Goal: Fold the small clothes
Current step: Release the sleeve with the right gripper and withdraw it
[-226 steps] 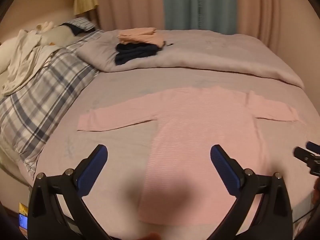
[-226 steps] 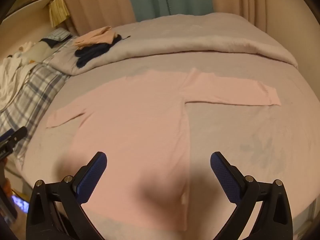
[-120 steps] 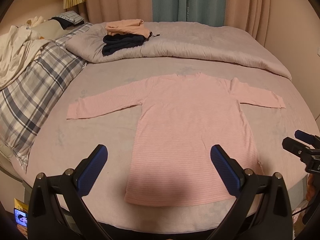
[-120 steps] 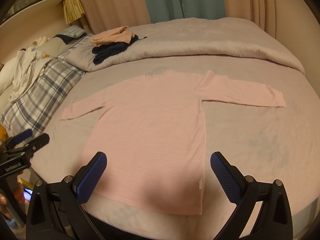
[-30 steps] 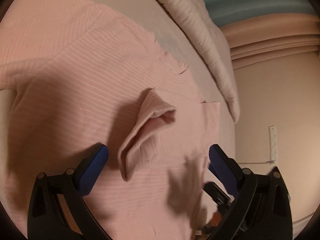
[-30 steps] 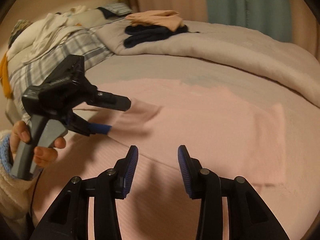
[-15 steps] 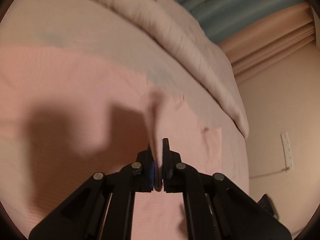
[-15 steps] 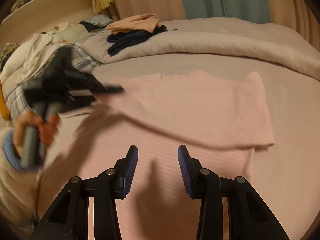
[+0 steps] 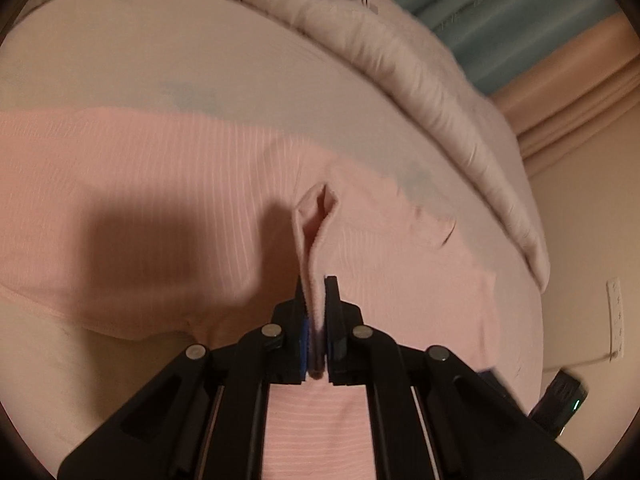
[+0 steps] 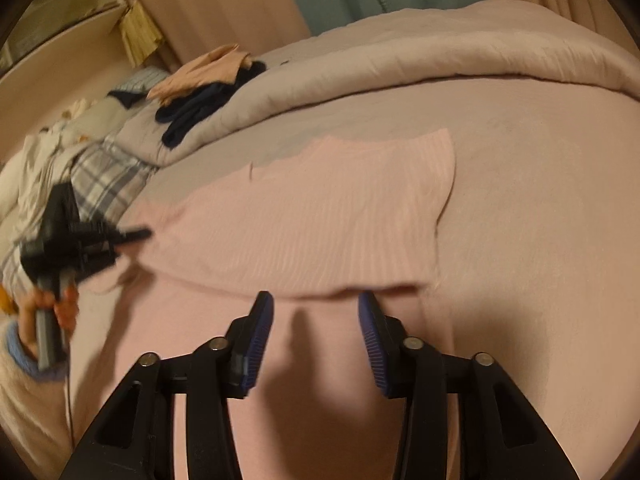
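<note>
Left sleeve pinched, mid-fold on the bed

The left gripper [image 9: 316,312] was clamped on a thin pinch of the pink shirt's [image 10: 328,216] sleeve [image 9: 314,232]; the right gripper [image 10: 316,320] hung partly open over the shirt, holding nothing. The shirt lay flat mid-bed, right sleeve already folded in. So slight a pinch could slip and bunch the fold. The bed [image 10: 540,208] had bare room to the right; the duvet [image 10: 440,52] bounded the far side.

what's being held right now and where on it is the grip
The left gripper is shut on the pink shirt's sleeve end. The right gripper is open, holding nothing.
</note>
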